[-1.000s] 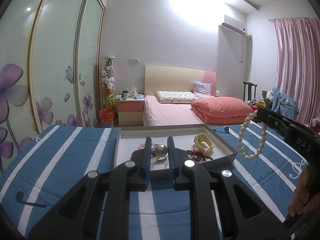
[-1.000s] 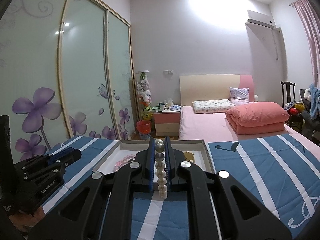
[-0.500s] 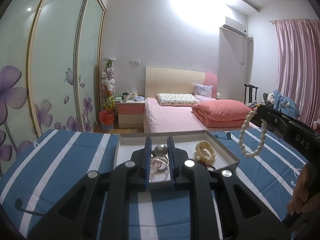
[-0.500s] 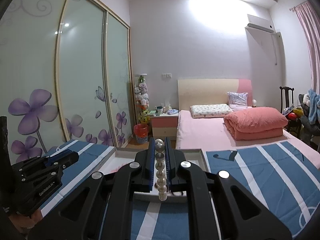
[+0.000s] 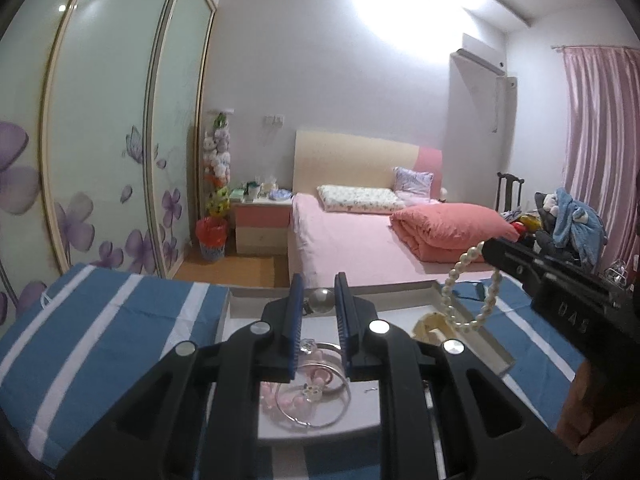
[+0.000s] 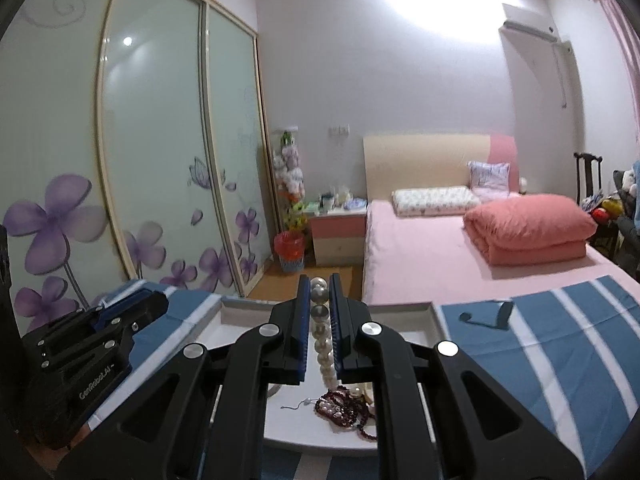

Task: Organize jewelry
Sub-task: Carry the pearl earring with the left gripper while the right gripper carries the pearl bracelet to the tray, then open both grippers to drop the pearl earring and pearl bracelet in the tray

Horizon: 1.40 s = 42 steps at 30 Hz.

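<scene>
A shallow white tray [image 5: 404, 289] lies on the blue striped cloth. In it are silver hoops with pink beads [image 5: 308, 392], a cream bangle [image 5: 434, 326] and a dark red bead string [image 6: 344, 408]. My left gripper [image 5: 319, 300] holds a silver pearl-like bead [image 5: 319, 300] between its tips, over the tray. My right gripper [image 6: 319, 308] is shut on a white pearl bracelet [image 6: 325, 354], which hangs in a loop over the tray's right side in the left wrist view [image 5: 470, 288].
The blue and white striped cloth [image 5: 100, 332] covers the surface around the tray. A pink bed [image 5: 360, 240] with a folded quilt stands behind. Sliding wardrobe doors [image 6: 152, 152] line the left wall. A bedside cabinet [image 5: 262, 226] and red bin [image 5: 211, 238] stand beyond.
Both grippers have moved forward and lower over the tray. The pearl bracelet has travelled left with the right gripper to hang over the tray's right rim.
</scene>
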Tool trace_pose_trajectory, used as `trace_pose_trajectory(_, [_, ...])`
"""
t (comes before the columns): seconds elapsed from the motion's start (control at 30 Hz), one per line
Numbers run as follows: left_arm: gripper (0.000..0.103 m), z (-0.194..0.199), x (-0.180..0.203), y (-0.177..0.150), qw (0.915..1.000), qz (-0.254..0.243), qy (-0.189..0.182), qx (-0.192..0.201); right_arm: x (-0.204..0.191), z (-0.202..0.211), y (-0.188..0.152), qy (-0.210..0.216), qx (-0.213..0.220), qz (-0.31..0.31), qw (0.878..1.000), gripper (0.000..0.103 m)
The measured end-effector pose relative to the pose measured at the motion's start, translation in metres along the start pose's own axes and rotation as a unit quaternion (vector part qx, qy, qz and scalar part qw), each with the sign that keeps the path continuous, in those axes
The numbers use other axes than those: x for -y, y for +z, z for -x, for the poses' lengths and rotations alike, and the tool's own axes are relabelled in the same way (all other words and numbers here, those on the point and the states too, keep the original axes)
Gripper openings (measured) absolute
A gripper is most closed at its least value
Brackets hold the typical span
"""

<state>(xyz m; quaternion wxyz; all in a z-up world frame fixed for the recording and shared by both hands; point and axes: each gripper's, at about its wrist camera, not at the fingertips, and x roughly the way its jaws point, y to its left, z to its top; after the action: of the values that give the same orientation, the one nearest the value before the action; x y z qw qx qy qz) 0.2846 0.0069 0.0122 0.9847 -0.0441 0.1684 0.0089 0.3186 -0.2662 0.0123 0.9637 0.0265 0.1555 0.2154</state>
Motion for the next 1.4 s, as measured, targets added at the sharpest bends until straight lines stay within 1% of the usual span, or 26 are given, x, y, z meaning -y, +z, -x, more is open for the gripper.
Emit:
trace_pose_trajectory(0.2, [0.016, -0.030, -0.004, -0.008, 0.9998, 0.005, 0.003, -0.021, -0.002, -0.029, -0.014, 0.015, -0.039, -0.003, 0.999, 0.010])
trace_pose_trajectory(0.4, [0.016, -0.045, -0.006, -0.014, 0.9994, 0.005, 0.003, -0.035, 0.003, -0.044, -0.024, 0.012, -0.067, -0.011, 0.998, 0.011])
trace_pose_trajectory(0.5, [0.016, -0.048, -0.006, -0.017, 0.9993, 0.003, 0.003, -0.038, 0.004, -0.046, -0.024, 0.009, -0.068, -0.013, 0.998, 0.011])
trace_pose_trajectory(0.53, [0.016, -0.049, -0.006, -0.017, 0.9992, 0.003, 0.002, -0.039, 0.005, -0.046, -0.023, 0.008, -0.068, -0.014, 0.998, 0.014])
trace_pose_trajectory(0.63, [0.016, -0.052, -0.003, -0.018, 0.9992, -0.003, -0.001, -0.041, 0.009, -0.044, -0.022, 0.002, -0.059, -0.016, 0.998, 0.032])
trace_pose_trajectory(1.0, [0.017, -0.070, 0.004, -0.025, 0.9978, -0.007, -0.011, -0.064, 0.024, -0.042, -0.017, -0.011, -0.045, -0.031, 0.998, 0.033])
trace_pose_trajectory(1.1, [0.023, -0.074, 0.005, -0.029, 0.9974, -0.007, -0.013, -0.071, 0.025, -0.042, -0.017, -0.012, -0.045, -0.033, 0.998, 0.033])
trace_pose_trajectory(1.4, [0.026, -0.072, -0.003, -0.029, 0.9977, 0.007, -0.003, -0.067, 0.026, -0.041, -0.016, -0.016, -0.043, -0.030, 0.998, 0.033])
